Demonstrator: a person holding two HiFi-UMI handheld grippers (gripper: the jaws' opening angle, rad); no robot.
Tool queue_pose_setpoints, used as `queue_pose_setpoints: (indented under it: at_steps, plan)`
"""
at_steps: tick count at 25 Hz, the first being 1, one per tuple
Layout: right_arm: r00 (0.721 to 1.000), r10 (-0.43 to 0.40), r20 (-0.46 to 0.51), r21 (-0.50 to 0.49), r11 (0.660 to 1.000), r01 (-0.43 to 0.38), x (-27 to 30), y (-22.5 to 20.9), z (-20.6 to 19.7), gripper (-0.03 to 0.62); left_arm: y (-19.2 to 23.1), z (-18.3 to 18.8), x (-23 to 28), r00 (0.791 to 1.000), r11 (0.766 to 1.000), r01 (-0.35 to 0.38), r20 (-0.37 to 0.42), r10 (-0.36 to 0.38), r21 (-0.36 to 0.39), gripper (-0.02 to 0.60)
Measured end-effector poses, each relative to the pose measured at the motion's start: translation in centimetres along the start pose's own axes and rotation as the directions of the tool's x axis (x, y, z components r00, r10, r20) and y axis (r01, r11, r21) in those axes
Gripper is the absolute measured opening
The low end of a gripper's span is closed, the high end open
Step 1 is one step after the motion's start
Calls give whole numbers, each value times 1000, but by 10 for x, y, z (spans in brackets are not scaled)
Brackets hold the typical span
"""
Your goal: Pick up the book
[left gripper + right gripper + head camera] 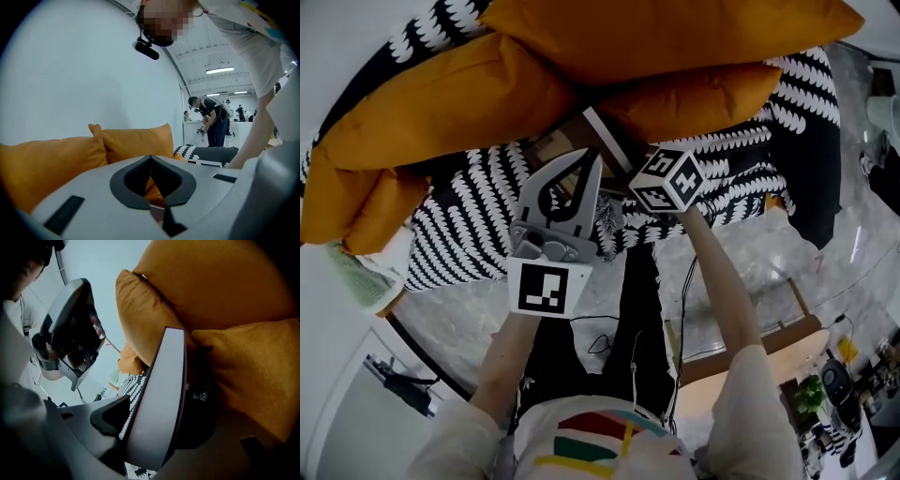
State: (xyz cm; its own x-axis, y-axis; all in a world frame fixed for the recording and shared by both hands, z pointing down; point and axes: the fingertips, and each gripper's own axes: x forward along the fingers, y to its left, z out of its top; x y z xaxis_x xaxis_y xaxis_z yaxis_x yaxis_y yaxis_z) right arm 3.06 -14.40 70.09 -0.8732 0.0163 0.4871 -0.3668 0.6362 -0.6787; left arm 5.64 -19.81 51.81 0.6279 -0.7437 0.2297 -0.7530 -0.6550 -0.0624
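The book, with a brown cover and a pale page edge, is tilted up off the black-and-white sofa cover, just under the orange pillows. My right gripper, below its marker cube, is shut on the book. In the right gripper view the book's pale edge stands between the jaws, which clamp it from both sides. My left gripper points up beside the book on its left, tips meeting, with nothing held. In the left gripper view the left gripper faces an orange pillow.
Orange pillows crowd close above and right of the book. Below the sofa lies a marble floor with a thin cable, and a wooden table edge at right. Other people stand far off in the room.
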Motion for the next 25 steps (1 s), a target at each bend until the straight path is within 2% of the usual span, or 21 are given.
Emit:
queue_pose_setpoints:
  at_steps: [2,4,8,11,13,15,17,20,22,25]
  plan:
    - [1000,-9,13,22,1000,8,4,3,6,259,13,4,-9,999,999,-48,12,48,-26,9]
    - [999,-32,12,23,999,31,9,5,11,166,28,8,-20,996,996,-85,24,86,-24,9]
    - [997,-81,-19,3,997,81,13,18,14,158,45,18,-41,991,992,-128,35,128,-23,8]
    - [994,-100,-38,-44,994,98,2,9,4,155,40,17,-32,986,987,-162,39,162,-10,9]
    - [1000,-4,4,-95,995,5,16,-3,7,155,42,4,-18,970,968,-242,1,242,70,9]
    - [988,138,65,-165,978,-126,35,-6,19,155,48,-6,-10,938,924,-330,-44,344,192,8]
    - [978,182,102,-208,965,-158,25,-1,23,153,43,-1,-8,919,898,-368,-54,392,242,8]
    - [978,138,156,-230,968,-100,-11,20,37,153,37,29,-24,912,888,-392,-25,409,241,9]
    - [972,86,219,-256,966,-28,-34,37,60,153,43,54,-37,910,883,-406,12,415,236,8]
    - [943,12,334,-291,952,91,-68,63,104,153,56,92,-51,903,873,-429,82,422,232,8]
